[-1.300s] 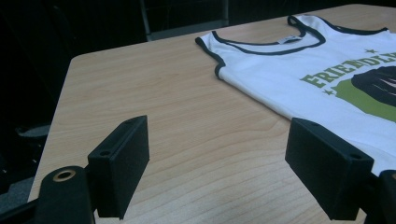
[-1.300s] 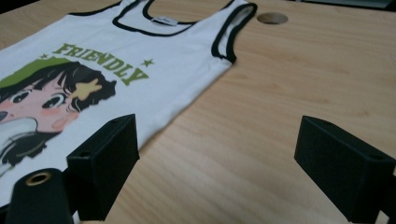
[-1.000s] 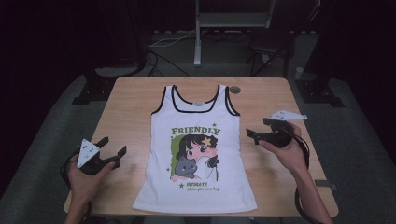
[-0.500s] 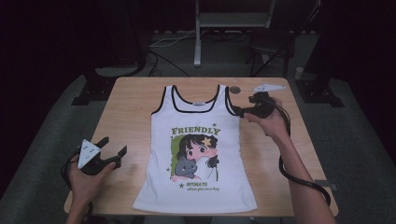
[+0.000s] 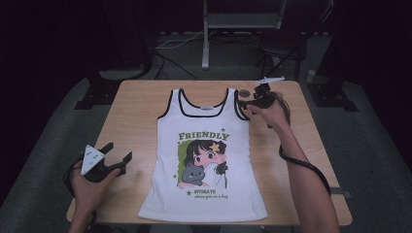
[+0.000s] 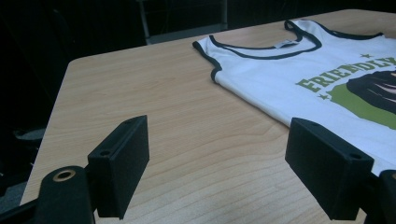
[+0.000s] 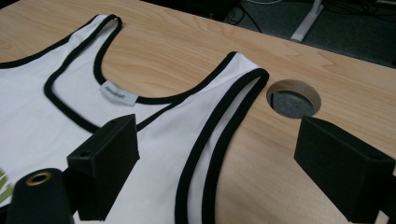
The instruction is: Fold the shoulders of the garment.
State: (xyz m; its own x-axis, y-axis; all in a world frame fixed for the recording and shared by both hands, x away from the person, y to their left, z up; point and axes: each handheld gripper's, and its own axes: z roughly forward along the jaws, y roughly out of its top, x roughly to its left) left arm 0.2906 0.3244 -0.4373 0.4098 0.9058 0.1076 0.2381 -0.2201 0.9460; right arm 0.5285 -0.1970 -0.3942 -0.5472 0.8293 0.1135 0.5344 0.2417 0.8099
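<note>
You had the top (image 5: 204,160) lying flat mid-surface, print up. Your right tongs (image 5: 245,103) hovered spread over its far right strap (image 7: 219,126), lined up to pinch; left tongs (image 5: 116,158) waited spread beside the near-left edge.

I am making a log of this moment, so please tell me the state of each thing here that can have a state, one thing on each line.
Tank top: spread flat on the table, print facing up, not folded.
Left hand-held gripper: open, holds nothing, beside the top's left edge.
Right hand-held gripper: open, jaws over the shoulder strap, not closed on it.
Cable hole: uncovered, nothing passes through it.
</note>
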